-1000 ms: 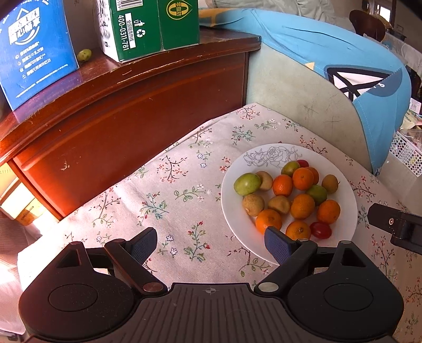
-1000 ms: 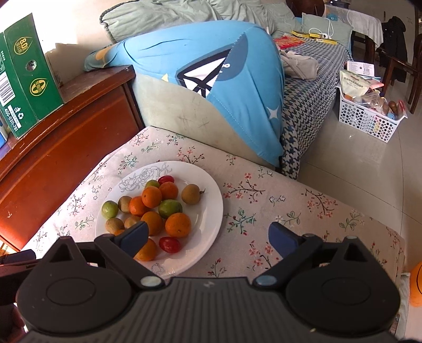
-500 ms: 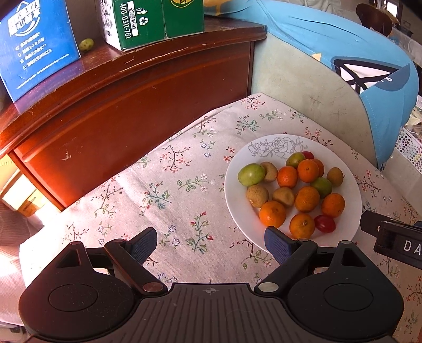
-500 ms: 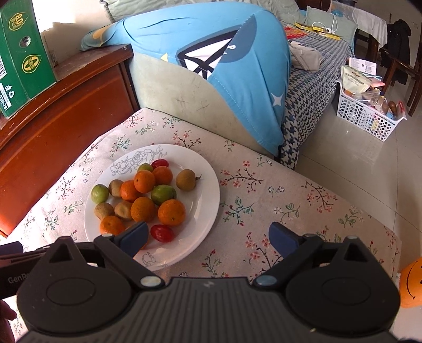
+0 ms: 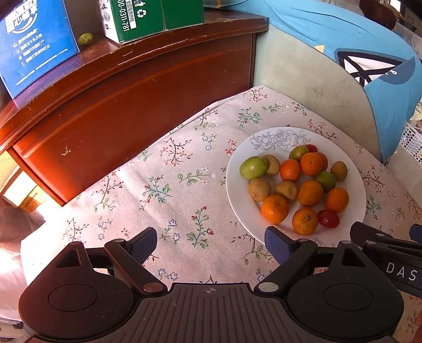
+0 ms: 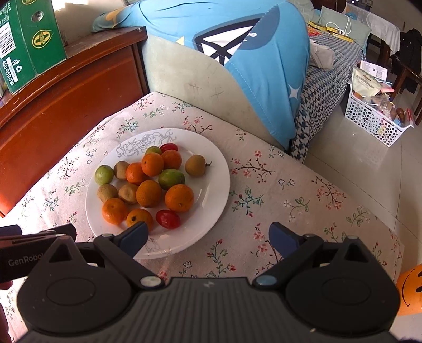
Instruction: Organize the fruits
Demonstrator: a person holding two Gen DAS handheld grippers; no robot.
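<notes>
A white plate [image 5: 237,195] [image 6: 211,190] on the floral tablecloth holds mixed fruit: several oranges [image 5: 274,208] [image 6: 179,198], green fruits [image 5: 253,167] [image 6: 171,179], brown kiwi-like fruits [image 5: 259,188] [image 6: 195,165] and red cherry tomatoes [image 5: 328,218] [image 6: 168,219]. My left gripper [image 5: 211,244] is open and empty above the cloth, left of the plate. My right gripper [image 6: 208,237] is open and empty over the plate's near right rim. Each gripper shows at the edge of the other's view.
A wooden cabinet [image 5: 132,87] with a blue box [image 5: 34,39], a green box [image 5: 147,18] and a small green fruit [image 5: 85,39] stands at the back left. A sofa with a blue cover [image 6: 237,52] is behind the table. A white basket [image 6: 374,118] sits on the floor.
Both grippers have moved forward and down toward the table; the plate looms larger and closer. The jaws stay open and empty.
</notes>
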